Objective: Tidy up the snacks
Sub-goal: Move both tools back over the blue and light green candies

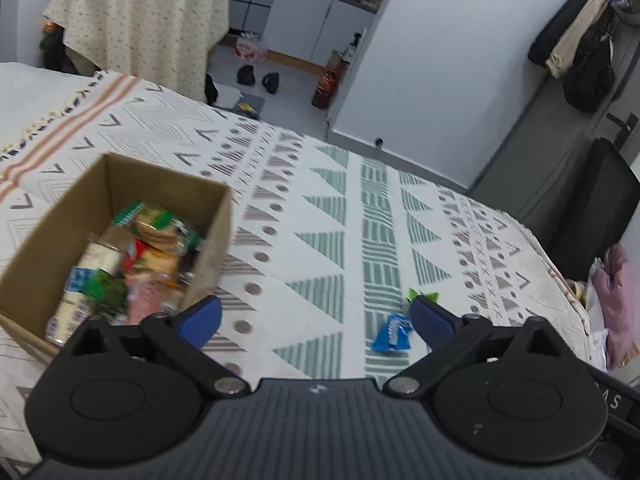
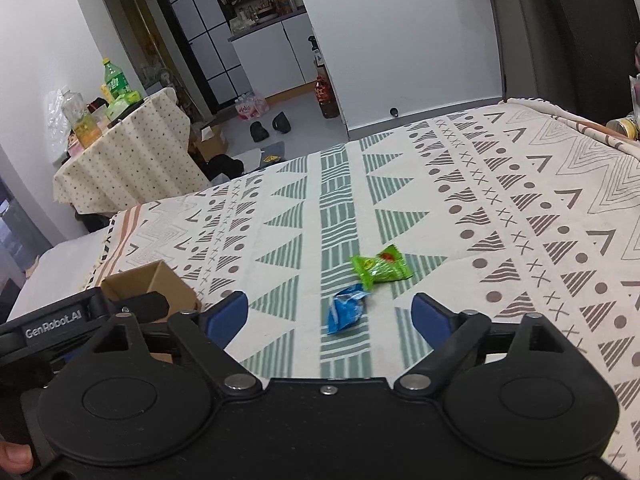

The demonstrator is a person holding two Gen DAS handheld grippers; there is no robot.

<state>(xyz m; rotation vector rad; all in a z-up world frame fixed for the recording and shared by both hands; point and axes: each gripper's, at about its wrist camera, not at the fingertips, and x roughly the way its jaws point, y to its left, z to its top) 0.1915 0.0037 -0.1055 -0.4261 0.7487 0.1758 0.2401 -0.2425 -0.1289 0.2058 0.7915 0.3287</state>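
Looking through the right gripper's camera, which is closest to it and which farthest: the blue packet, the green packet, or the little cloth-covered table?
1. Blue packet, just ahead between the open fingers of the right gripper.
2. Green packet, slightly beyond, a bit right.
3. Cloth-covered table, far off, left, past the bed.

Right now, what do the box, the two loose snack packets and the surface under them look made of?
Box: plain brown corrugated cardboard, matte, with raw-cut top edges.
Blue packet and green packet: thin glossy plastic film, probably, crinkled with crimped ends.
Cover: woven cloth, matte, with a printed geometric pattern and soft folds at its edge; the fibre is unclear.
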